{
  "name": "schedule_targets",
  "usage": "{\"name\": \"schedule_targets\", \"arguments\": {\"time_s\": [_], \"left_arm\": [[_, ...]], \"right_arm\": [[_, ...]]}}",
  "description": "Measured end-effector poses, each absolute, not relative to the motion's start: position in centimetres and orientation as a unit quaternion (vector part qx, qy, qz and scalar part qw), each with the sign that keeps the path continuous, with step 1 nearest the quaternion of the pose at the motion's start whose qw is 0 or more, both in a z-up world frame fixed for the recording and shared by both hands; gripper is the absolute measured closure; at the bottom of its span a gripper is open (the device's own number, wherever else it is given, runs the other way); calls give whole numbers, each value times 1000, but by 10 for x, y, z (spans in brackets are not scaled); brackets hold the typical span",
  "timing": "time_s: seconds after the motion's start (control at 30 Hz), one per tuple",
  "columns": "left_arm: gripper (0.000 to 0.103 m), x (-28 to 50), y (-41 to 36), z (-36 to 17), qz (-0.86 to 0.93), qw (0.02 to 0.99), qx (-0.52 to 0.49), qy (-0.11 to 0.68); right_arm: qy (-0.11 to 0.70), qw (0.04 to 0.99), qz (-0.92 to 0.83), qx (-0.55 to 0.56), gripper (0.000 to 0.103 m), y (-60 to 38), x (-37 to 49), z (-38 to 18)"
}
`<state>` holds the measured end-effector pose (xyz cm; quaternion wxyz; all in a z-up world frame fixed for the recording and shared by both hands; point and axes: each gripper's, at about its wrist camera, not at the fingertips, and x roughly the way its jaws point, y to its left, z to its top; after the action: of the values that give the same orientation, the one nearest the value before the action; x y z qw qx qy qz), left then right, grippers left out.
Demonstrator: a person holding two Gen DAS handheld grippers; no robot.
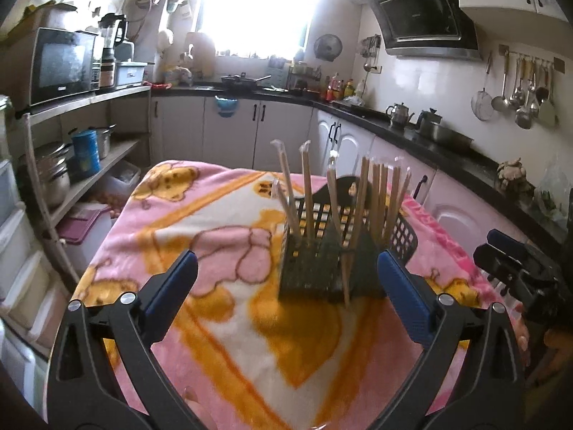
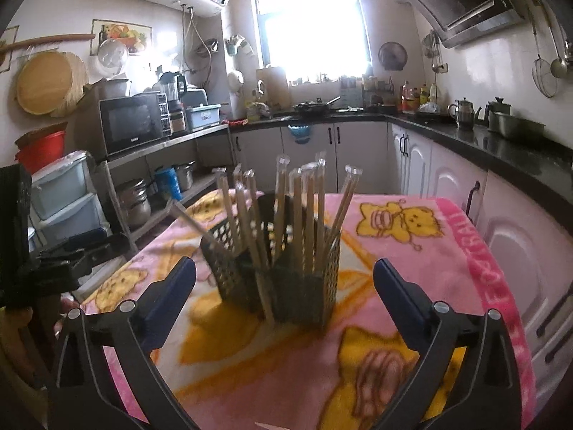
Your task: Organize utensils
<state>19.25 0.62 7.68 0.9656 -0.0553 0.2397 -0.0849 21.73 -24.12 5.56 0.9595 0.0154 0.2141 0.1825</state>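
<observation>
A black perforated utensil holder [image 1: 322,268] stands on the pink blanket-covered table [image 1: 222,251]. Several wrapped wooden chopsticks [image 1: 379,197] stand upright in it; one leans out over its front. My left gripper [image 1: 286,272] is open and empty, just short of the holder. In the right wrist view the holder [image 2: 286,286] with its chopsticks [image 2: 304,208] stands straight ahead, and my right gripper [image 2: 284,276] is open and empty before it. The right gripper also shows at the right edge of the left wrist view [image 1: 515,268].
Shelves with a microwave [image 2: 132,122], pots and storage drawers stand left of the table. A black counter [image 1: 429,136] with kettles and white cabinets runs along the back and right. Ladles hang on the right wall [image 1: 519,96].
</observation>
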Motion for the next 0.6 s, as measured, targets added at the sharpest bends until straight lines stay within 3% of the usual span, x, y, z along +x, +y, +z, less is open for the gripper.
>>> {"name": "schedule_targets", "arguments": {"time_s": [0.33,0.6], "left_arm": [[11,157,5,43,-71,963,-59,253],[11,139,0,18,-59,965,-58,248]], "right_arm": [[237,954,181,28,6,-243,184,19],[192,973,127,-12,6,-244,155,-2]]}}
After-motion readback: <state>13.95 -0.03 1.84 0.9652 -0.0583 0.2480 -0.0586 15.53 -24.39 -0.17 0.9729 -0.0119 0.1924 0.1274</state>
